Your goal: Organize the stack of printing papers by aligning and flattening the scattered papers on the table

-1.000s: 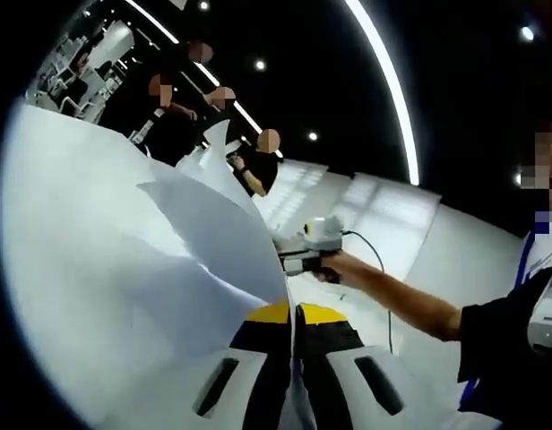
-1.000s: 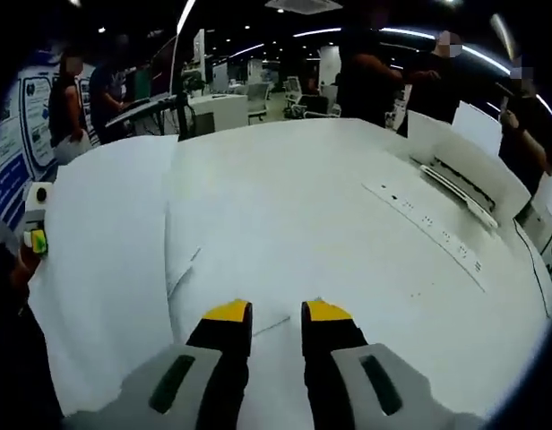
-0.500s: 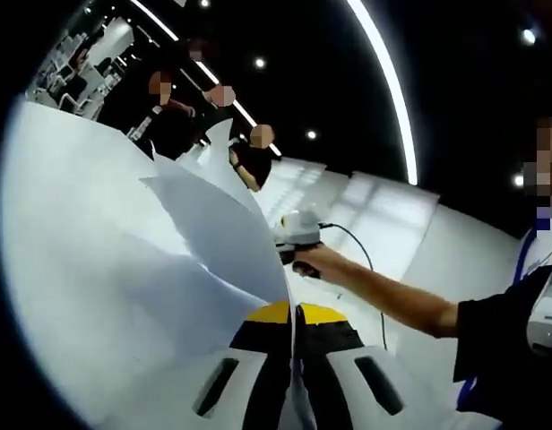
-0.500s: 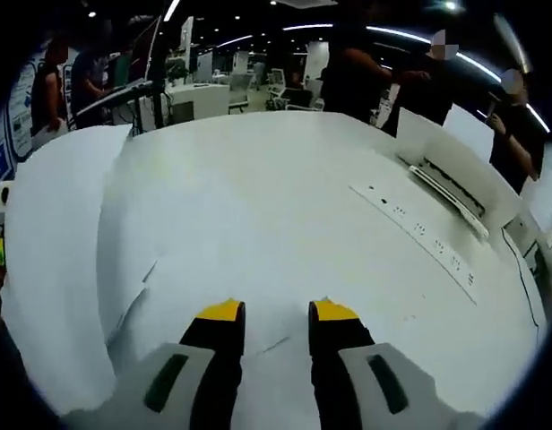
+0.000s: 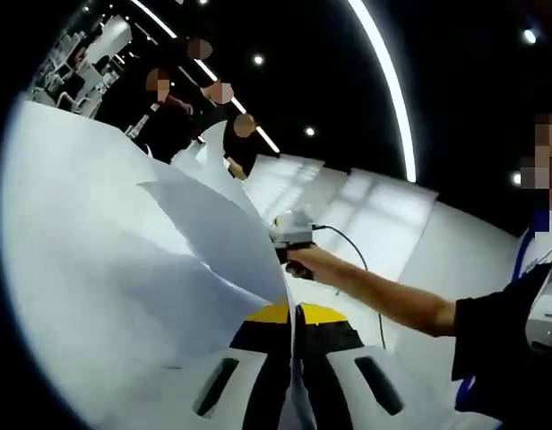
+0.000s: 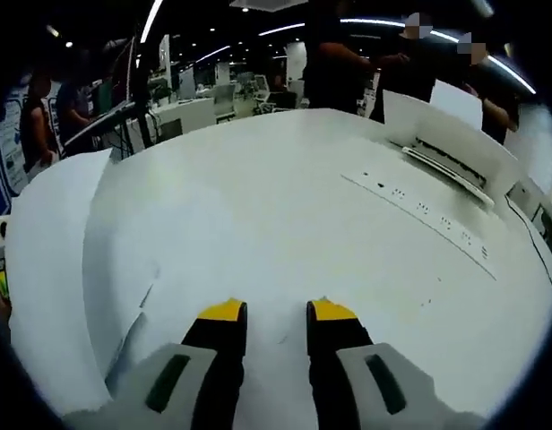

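My left gripper (image 5: 294, 313) is shut on the edge of several white paper sheets (image 5: 124, 260), which rise lifted and fanned across the left of the left gripper view. A person's hand holds my right gripper (image 5: 291, 235) just past the sheets' right edge. In the right gripper view, my right gripper (image 6: 278, 312) stands open low over white sheets (image 6: 258, 224) lying on the white table (image 6: 491, 305). The lifted paper stack (image 6: 47, 269) curves up at the left, and its lower corner looks creased.
A long white power strip (image 6: 419, 210) runs across the table at the right. A white box-like device with upright sheets (image 6: 446, 134) stands at the far right edge. Several people stand around the far side. A thin cable (image 5: 370, 278) trails behind the right gripper.
In the left gripper view the right gripper has moved up and left, closer to the held sheets. The right gripper view has shifted with the hand. The left gripper keeps its hold.
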### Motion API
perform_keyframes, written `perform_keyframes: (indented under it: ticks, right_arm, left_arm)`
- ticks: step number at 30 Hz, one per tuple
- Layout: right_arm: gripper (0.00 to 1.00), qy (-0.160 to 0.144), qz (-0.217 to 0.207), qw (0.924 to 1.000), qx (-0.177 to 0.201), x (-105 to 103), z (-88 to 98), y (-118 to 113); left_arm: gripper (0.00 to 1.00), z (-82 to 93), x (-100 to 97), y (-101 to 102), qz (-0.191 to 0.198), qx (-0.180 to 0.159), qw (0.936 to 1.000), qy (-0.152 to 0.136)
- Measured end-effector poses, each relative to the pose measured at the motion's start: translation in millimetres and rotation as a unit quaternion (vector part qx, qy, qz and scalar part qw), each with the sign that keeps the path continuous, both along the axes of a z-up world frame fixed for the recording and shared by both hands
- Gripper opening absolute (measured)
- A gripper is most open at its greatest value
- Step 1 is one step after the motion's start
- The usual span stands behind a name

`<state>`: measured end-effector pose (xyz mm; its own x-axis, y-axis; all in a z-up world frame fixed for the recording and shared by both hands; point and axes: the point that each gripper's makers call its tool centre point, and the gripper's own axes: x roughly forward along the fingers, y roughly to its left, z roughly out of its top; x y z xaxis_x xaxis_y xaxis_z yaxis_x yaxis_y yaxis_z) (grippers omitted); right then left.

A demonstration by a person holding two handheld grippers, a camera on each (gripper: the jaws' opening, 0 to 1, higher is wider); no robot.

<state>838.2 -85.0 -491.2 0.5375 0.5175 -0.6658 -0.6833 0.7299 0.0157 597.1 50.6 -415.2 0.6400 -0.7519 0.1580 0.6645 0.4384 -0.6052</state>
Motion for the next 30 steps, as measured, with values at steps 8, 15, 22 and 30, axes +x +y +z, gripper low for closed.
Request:
perform_keyframes:
  ticks: [8,15,22,30]
  right_arm:
    - [0.29,-0.015,0.005,0.9999,0.004,5.0,1.1,0.0]
    - [0.36,-0.014,0.006,0.9998,0.012,7.2,-0.8,1.2]
    - [0.21,-0.028,-0.001,0.9992,0.03,7.2,-3.8,3.5]
    - [0.02,-0.03,0.009,0.9989,0.034,1.8,-5.8,9.3]
  left_arm:
    - [0.06,-1.0,-0.8,-1.1,-0.002,0.002,1.0,0.001]
    - [0.06,-1.5,-0.2,-1.6,-0.004,0.005,1.0,0.002]
    - [0.06,-1.7,-1.1,-2.3,-0.004,0.006,1.0,0.002]
    - [0.06,-1.9,-1.8,-2.8,-0.004,0.006,1.0,0.002]
